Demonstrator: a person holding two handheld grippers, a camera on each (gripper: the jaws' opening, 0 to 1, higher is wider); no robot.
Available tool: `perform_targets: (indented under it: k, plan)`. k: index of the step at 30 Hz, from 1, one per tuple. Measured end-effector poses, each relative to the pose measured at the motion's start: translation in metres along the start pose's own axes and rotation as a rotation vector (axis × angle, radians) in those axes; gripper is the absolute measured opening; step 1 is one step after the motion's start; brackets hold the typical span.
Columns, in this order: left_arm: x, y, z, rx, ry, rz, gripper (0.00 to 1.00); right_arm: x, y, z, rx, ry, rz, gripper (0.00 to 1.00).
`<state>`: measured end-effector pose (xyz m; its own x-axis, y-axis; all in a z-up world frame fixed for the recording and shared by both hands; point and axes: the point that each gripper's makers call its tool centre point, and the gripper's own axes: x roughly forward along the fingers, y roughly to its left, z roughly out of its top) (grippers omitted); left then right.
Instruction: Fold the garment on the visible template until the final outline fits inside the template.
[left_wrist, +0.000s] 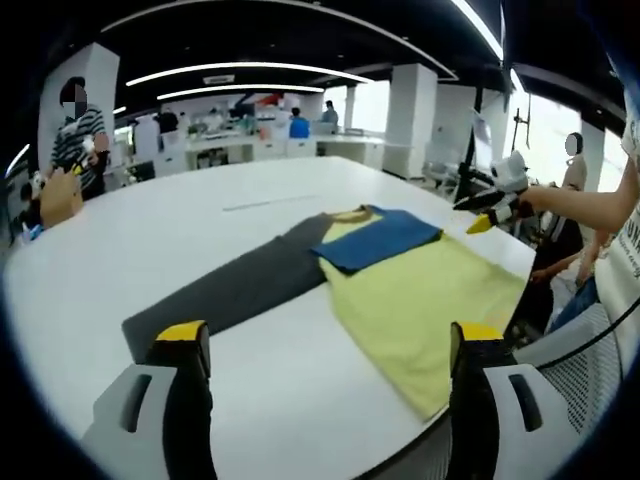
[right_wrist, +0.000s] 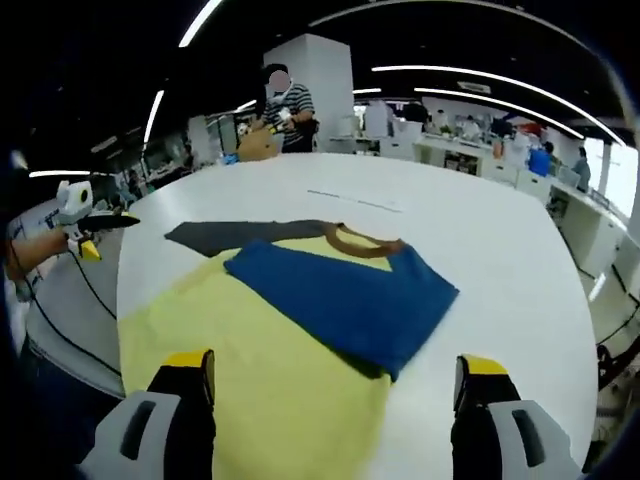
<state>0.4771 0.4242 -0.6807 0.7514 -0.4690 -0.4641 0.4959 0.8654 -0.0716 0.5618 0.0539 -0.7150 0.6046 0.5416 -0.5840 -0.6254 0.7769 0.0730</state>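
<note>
A yellow T-shirt (left_wrist: 420, 300) lies flat on the white table (left_wrist: 150, 240), with a blue sleeve (left_wrist: 380, 240) folded over its chest. A dark grey template sheet (left_wrist: 235, 290) sticks out from under the shirt's far side. My left gripper (left_wrist: 330, 340) hovers open over the table edge, short of the shirt and template. The right gripper (left_wrist: 490, 222) shows beside the shirt's far corner, held in a hand. In the right gripper view the yellow shirt (right_wrist: 250, 350), blue sleeve (right_wrist: 345, 295) and brown collar (right_wrist: 360, 243) lie just ahead of my open right gripper (right_wrist: 335, 365); the template (right_wrist: 215, 236) lies beyond.
A thin strip (left_wrist: 270, 203) lies on the table past the shirt. A person in a striped top (left_wrist: 80, 140) stands at the table's far end beside a brown object (left_wrist: 60, 195). A mesh chair (left_wrist: 590, 370) is at the near table edge. Desks and people fill the background.
</note>
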Motion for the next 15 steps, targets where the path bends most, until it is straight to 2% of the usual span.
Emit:
perform_targets:
  k: [8,13,15]
  plan:
    - [-0.01,0.033,0.0,-0.036,-0.015,0.073,0.96,-0.019,0.023,0.01,-0.002,-0.055,0.057,0.99]
    - [-0.014,0.057,-0.006,-0.03,-0.011,0.134,0.93,-0.025,0.031,0.007,-0.014,-0.045,0.057,0.99]
    - [-0.015,0.067,-0.011,-0.035,0.009,0.164,0.91,-0.027,0.033,0.005,-0.016,-0.04,0.058,0.99]
